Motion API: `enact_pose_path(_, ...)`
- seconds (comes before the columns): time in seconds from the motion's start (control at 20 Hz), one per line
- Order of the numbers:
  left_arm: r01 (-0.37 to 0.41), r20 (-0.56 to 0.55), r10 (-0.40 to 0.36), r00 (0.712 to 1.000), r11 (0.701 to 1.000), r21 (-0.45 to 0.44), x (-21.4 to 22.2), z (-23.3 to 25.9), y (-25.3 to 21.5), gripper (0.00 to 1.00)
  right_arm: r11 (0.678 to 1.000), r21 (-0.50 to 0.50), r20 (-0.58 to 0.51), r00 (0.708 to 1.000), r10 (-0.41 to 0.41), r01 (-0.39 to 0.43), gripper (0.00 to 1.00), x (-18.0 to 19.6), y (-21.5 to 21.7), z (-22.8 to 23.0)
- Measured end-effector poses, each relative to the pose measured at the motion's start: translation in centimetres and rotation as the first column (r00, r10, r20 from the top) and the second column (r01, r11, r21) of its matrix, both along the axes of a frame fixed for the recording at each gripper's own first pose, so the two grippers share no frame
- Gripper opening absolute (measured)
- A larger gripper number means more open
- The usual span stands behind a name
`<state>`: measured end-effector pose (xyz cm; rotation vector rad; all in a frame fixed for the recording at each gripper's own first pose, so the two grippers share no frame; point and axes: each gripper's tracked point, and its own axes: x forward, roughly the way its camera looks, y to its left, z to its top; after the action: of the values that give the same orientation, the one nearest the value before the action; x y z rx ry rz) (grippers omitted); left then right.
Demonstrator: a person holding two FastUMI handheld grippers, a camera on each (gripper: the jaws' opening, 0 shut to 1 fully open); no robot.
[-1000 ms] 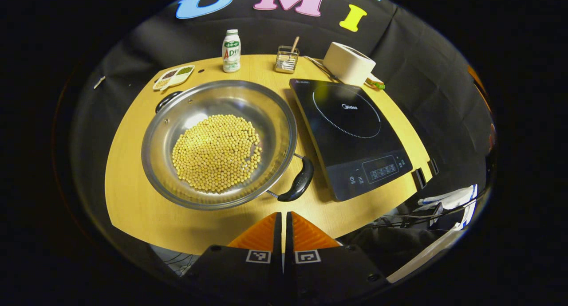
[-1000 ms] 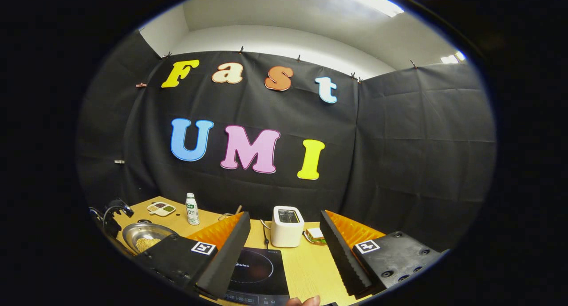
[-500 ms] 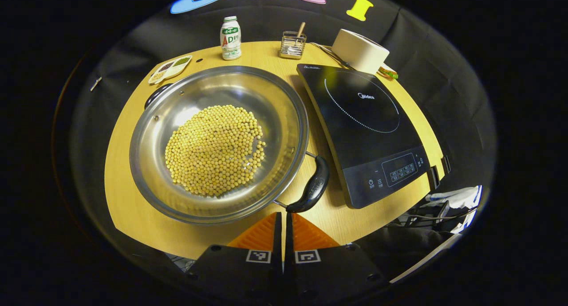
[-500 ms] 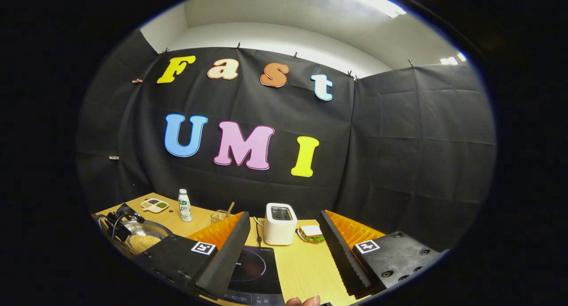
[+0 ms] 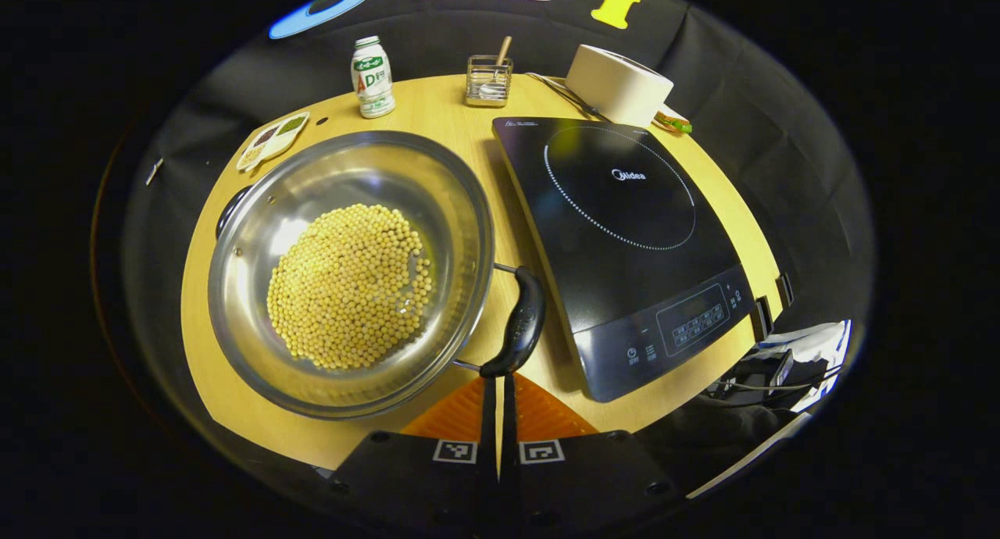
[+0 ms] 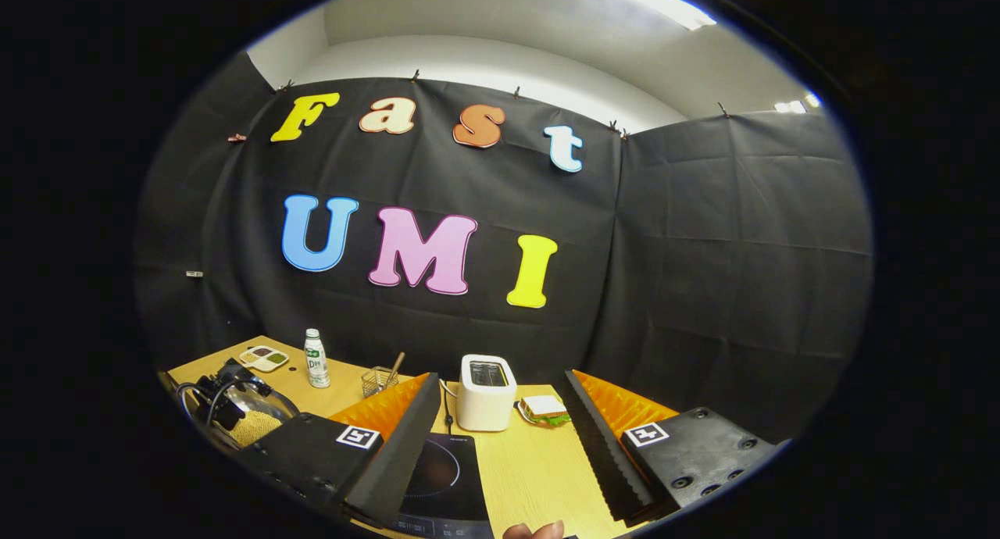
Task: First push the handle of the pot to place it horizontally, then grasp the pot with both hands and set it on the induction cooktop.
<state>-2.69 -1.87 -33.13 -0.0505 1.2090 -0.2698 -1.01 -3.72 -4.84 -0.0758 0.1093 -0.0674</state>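
A wide steel pot (image 5: 461, 211) holding yellow soybeans (image 5: 348, 285) sits on the left half of the wooden table (image 5: 437, 117). Its black near handle (image 5: 519, 328) points toward me, and the far handle (image 5: 226, 211) peeks out behind the rim. My left gripper (image 5: 498, 381) is shut, its tips meeting the near handle's lower end. The black induction cooktop (image 5: 625, 234) lies right of the pot. In the right gripper view, my right gripper (image 6: 500, 379) hangs open above the cooktop (image 6: 445, 476). The pot (image 6: 250, 422) is at the far left under the left gripper (image 6: 223, 387).
Along the table's back stand a small drink bottle (image 5: 372, 66), a wire holder (image 5: 487, 80), a white toaster (image 5: 619, 94) with a sandwich (image 6: 544, 408) beside it, and a divided snack dish (image 5: 272, 139). Cables and cloth hang past the right table edge (image 5: 781, 351).
My left gripper has come forward and down until its shut tips reach the near handle's end. The handle now stands steeper in the left gripper view. The right gripper has barely drifted.
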Motion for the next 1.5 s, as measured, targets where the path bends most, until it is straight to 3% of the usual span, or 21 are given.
enact_pose_path(0.75,0.007,0.045,-0.01,0.999,0.998,0.064,8.8,-0.5,-2.9,0.05,0.998,-0.009,-0.026,0.998,-0.062,0.062,0.98,0.4,-3.3,-1.2)
enact_pose_path(1.05,-0.013,0.071,0.01,0.997,0.999,0.048,9.8,-0.2,-2.8,0.06,0.998,-0.017,-0.045,0.997,-0.065,0.064,0.98,0.3,-3.0,-1.7)
enact_pose_path(1.25,0.01,0.155,-0.011,0.988,1.0,0.009,8.9,2.2,-3.1,0.06,1.0,-0.004,-0.054,0.998,-0.026,0.026,0.98,0.5,-1.1,-1.9)
enact_pose_path(1.5,-0.018,0.3,0.04,0.953,0.997,-0.076,7.8,6.8,-1.1,0.07,0.999,0.019,-0.063,0.997,0.042,-0.041,0.98,0.6,2.3,-1.9)
